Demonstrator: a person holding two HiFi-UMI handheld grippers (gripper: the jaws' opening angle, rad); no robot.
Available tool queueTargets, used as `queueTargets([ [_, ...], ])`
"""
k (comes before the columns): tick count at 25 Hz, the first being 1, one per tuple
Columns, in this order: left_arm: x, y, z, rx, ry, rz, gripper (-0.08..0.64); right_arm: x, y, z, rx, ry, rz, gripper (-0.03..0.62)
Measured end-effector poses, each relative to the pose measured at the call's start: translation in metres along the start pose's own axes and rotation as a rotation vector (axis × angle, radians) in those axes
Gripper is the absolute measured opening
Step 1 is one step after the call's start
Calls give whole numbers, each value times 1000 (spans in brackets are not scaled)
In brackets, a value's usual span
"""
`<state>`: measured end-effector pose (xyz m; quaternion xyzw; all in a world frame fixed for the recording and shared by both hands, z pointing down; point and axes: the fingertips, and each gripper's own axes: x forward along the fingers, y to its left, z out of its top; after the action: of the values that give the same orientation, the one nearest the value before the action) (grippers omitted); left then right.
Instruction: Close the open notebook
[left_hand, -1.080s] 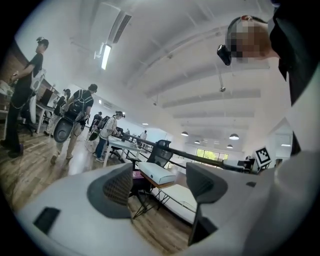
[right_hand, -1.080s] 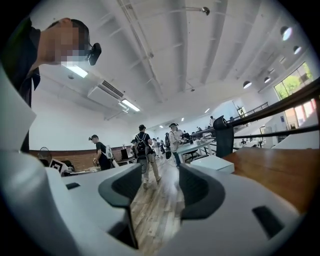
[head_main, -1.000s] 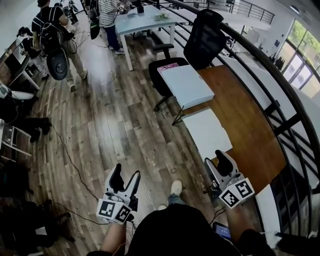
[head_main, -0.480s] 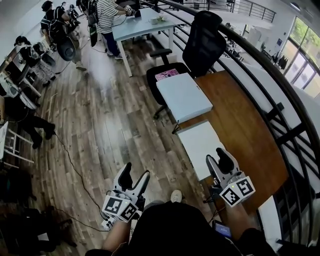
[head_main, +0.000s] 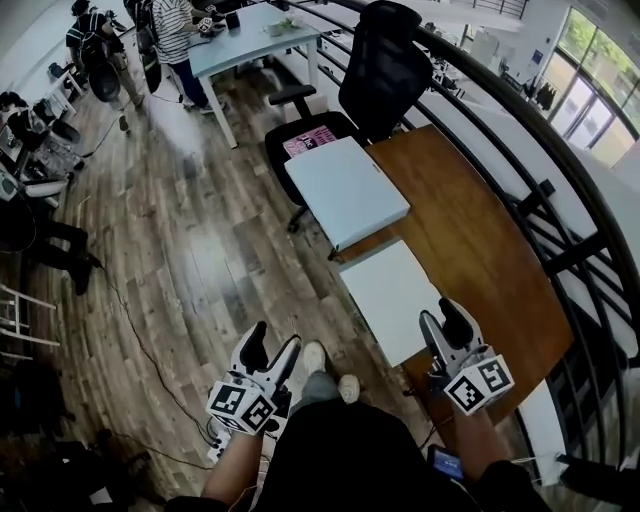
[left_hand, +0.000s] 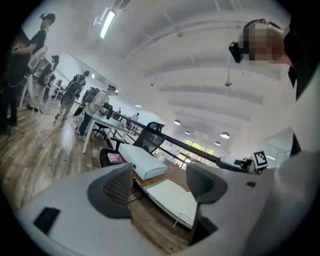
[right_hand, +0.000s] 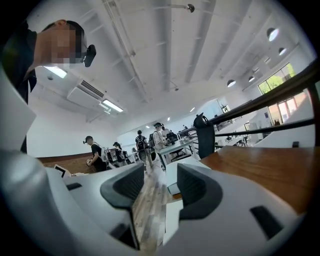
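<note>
Empty, jaws apart for reaching, left gripper (head_main: 272, 343) and right gripper (head_main: 441, 316) face the flat white notebook (head_main: 393, 295) at the brown tabletop's (head_main: 485, 245) edge.

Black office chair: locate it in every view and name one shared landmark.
Head view: black office chair top centre, beyond the wooden desk.
Left gripper view: black office chair left of centre.
Right gripper view: black office chair right of centre.
Shared landmark: the wooden desk.

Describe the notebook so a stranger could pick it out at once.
Find the brown wooden desk along the black railing. The notebook lies flat at its near end; unlike the thicker white box beside the black chair, it is a thin white sheet.
</note>
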<state>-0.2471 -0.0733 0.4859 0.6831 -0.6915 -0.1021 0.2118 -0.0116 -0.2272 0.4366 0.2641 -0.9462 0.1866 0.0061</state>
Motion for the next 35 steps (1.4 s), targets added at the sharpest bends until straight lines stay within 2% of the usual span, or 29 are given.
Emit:
queueTargets([
  [5, 42, 10, -14, 11, 82, -78, 325, 13, -10, -4, 7, 18, -42, 201],
  [13, 108, 22, -45, -44, 212, -162, 325, 11, -30, -12, 46, 43, -142, 199],
  [17, 132, 29, -68, -97, 279, -186, 325, 6, -43, -25, 95, 67, -199, 193],
  [22, 164, 33, -101, -124, 368, -235, 324, 3, -53, -43, 138, 82, -242, 186],
  [27, 197, 38, -135, -230, 436, -253, 324, -4, -60, -61, 156, 125, -260, 183],
  [30, 209, 37, -152, -253, 480, -281, 324, -23, -70, -63, 167, 132, -315, 178],
  [35, 228, 43, -169, -321, 499, -269, 324, -54, -92, -67, 192, 140, -409, 173],
])
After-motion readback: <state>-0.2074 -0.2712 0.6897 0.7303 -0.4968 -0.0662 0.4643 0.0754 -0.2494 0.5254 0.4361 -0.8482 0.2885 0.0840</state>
